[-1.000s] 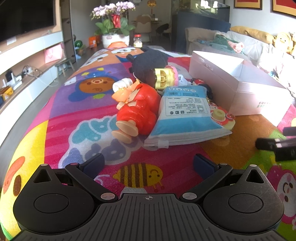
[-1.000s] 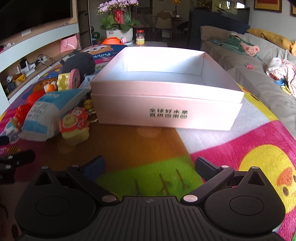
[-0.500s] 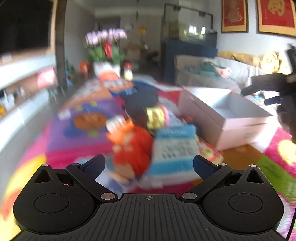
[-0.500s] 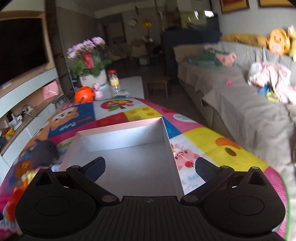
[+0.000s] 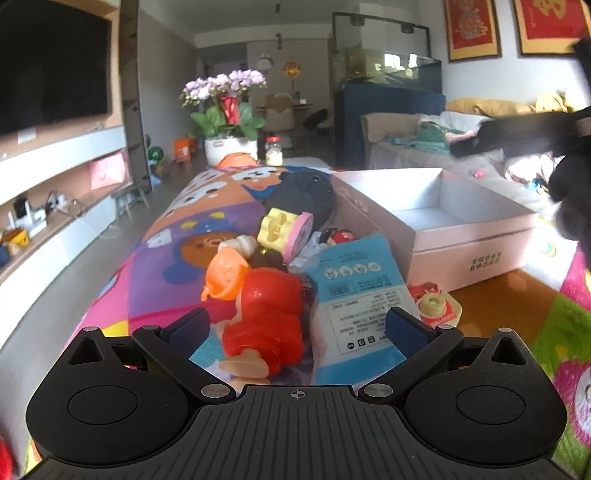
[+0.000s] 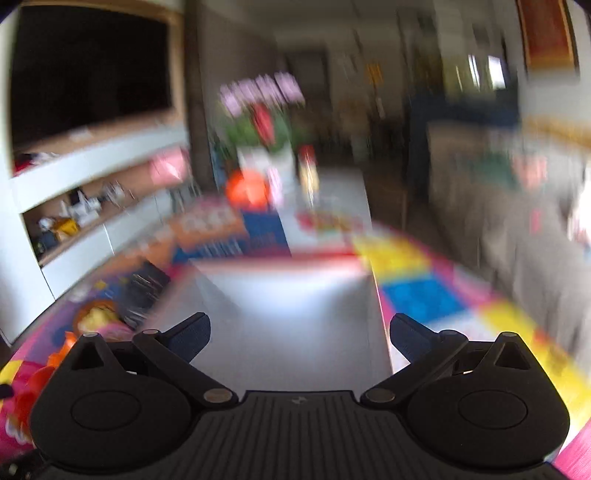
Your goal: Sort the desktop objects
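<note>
Both grippers rose since earlier; the left gripper hung wide open and empty over the red toy. Right gripper was wide open too, nothing held, above the blurry white box mid-frame.

Left wall: a dark television above long white shelving — small clutter sits on the shelves.
Far end: potted purple orchids, a dining chair behind.
Middle: a dark blue cabinet bearing a glass tank.
Right: a grey sofa with yellow cushions, red framed pictures above.
Light: daylight — bright, from the right.
</note>
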`<state>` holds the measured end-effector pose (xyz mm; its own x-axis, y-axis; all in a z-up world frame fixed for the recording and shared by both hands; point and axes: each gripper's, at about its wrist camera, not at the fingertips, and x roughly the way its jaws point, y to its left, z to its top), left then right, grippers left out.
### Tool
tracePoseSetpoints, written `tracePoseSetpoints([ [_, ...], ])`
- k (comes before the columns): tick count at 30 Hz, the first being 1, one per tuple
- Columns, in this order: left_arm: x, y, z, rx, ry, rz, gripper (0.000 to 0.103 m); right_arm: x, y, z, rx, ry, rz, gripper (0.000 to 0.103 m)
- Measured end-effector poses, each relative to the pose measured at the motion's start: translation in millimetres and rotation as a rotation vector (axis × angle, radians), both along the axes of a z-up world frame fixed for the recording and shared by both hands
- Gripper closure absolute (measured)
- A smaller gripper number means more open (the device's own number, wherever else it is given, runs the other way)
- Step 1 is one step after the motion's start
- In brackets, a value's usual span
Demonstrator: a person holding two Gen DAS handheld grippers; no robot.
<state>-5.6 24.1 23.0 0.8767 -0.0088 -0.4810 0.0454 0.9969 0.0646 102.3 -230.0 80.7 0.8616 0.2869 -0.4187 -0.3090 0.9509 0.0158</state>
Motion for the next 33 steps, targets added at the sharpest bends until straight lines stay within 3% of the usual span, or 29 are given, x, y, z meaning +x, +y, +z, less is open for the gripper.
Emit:
tracePoseSetpoints([
  [2,1.9,0.1,0.7,0.032,-0.011,-0.002,0.000,-33.7,14.3,5.5,-0.053,-0.064,0.076,0.000],
  [5,5.8,-0.5,1.9,0.136,-0.056,0.073,0.000,-72.4,37.6,-3.8,-0.135,-0.017,0.198,0.005],
  [7,11.6,2.7,3.0,0.204,-0.068,0.161,0.000,-90.4,57.1,-17.5,-0.206,0.032,0.292,0.027],
  [8,13.7,6.4,4.5,0.212,-0.058,0.192,0.000,-95.9,65.4,-24.8,-0.234,0.056,0.322,0.031],
  [11,11.3,30.9,16.5,0.087,-0.027,0.224,0.000,-98.6,85.6,-42.7,-0.236,0.121,0.326,0.035],
  [14,3.7,53.8,26.5,-0.107,0.022,0.220,0.000,-83.1,98.7,-56.0,-0.191,0.196,0.319,0.029],
  [16,-0.4,61.0,29.2,-0.185,0.044,0.213,0.000,-75.1,102.6,-61.2,-0.145,0.219,0.325,0.027],
  [17,-2.4,60.8,30.2,-0.199,0.051,0.204,0.000,-72.4,104.5,-62.9,-0.125,0.228,0.328,0.029],
  [18,-3.3,59.9,31.1,-0.202,0.054,0.197,0.000,-71.9,104.9,-63.3,-0.117,0.230,0.324,0.046],
  [19,-4.8,56.1,32.2,-0.200,0.056,0.180,0.000,-71.1,104.9,-63.1,-0.116,0.237,0.321,0.046],
  [26,0.9,2.2,32.1,-0.105,0.053,0.015,0.000,-100.4,45.5,-63.0,-0.133,0.247,0.245,0.046],
  [29,22.8,-18.5,18.0,-0.032,0.072,0.024,0.000,-112.7,11.1,-62.1,-0.141,0.248,0.150,0.046],
  [30,29.2,-27.4,13.6,0.030,0.058,0.040,0.000,-114.1,0.9,-61.9,-0.136,0.252,0.116,0.045],
  [33,43.1,-37.4,5.2,0.104,0.071,0.054,0.000,-112.0,-27.4,-54.9,-0.045,0.250,0.062,0.042],
])
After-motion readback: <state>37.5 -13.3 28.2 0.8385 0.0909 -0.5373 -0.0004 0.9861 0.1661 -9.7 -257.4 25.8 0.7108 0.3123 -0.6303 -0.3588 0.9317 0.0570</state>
